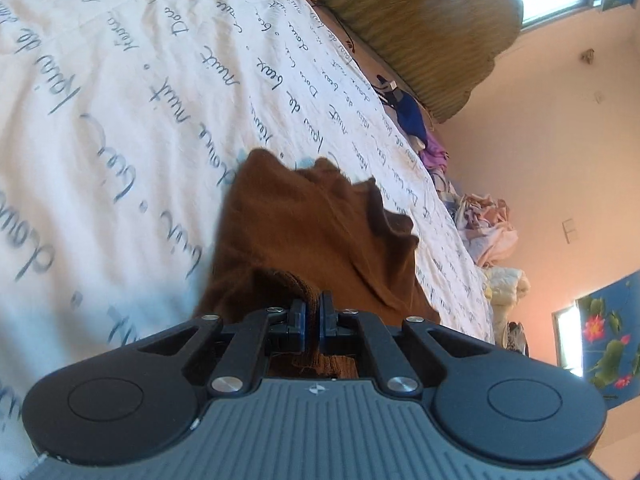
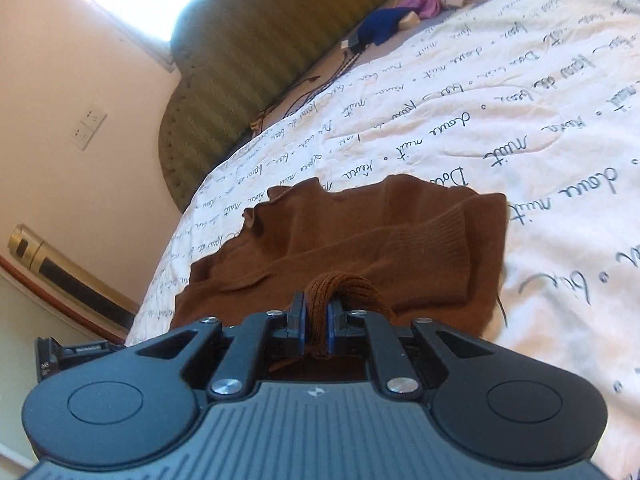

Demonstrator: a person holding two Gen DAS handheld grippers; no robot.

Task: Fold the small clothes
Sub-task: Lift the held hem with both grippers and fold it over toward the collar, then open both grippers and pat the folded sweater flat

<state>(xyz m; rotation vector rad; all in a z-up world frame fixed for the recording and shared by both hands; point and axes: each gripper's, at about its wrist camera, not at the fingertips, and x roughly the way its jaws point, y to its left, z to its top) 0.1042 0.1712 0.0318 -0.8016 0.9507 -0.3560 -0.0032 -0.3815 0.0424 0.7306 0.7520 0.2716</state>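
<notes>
- The left claw [image 1: 311,312] is clamped on a ribbed edge of the brown sweater [image 1: 312,232], which trails out ahead of it over the bed's white script-printed cover [image 1: 120,100].
- The right claw [image 2: 316,314] pinches another ribbed bunch of that sweater [image 2: 360,236], whose body is spread just beyond its fingers.
- A pile of other clothes [image 1: 486,224] sits at the bed's far edge.

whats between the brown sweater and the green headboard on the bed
In the right wrist view, only bare white script-printed bedcover lies between the brown sweater and the green headboard. The blue garment lies off to the side, by the headboard.
</notes>
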